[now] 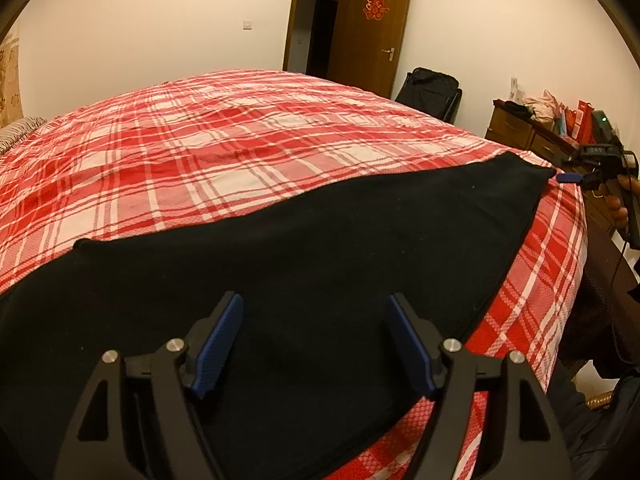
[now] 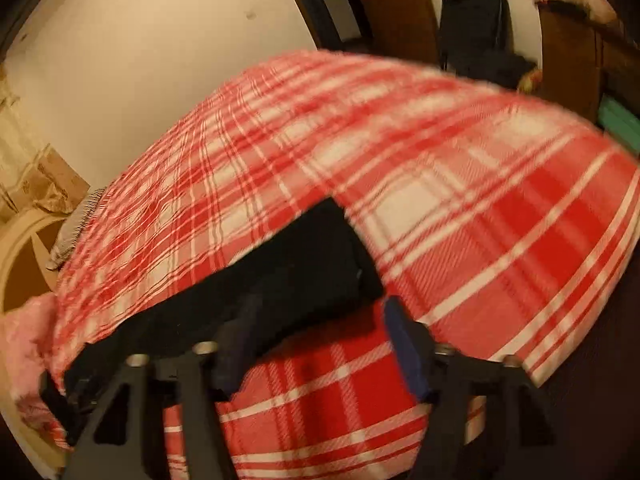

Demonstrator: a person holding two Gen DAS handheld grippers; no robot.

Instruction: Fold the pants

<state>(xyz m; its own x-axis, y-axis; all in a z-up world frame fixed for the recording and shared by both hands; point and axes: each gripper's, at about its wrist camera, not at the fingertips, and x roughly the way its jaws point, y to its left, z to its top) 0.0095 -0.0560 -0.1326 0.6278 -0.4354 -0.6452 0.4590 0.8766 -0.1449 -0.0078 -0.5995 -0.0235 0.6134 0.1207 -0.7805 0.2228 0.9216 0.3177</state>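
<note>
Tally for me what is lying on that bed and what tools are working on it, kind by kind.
Black fabric pants lying flat: 1
Red-and-white plaid bedsheet: 1
Black two-finger grippers with blue pads: 2, the left gripper and the right gripper, both with jaws apart
Total: 4

open bedspread [image 1: 208,152] beyond, dresser [image 1: 520,128] perhaps near

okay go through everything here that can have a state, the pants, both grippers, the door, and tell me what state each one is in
pants: lying flat on the plaid bedspread, held by neither gripper
left gripper: open, over the pants, holding nothing
right gripper: open, at the far end of the pants, holding nothing; this view is blurred
door: open
</note>
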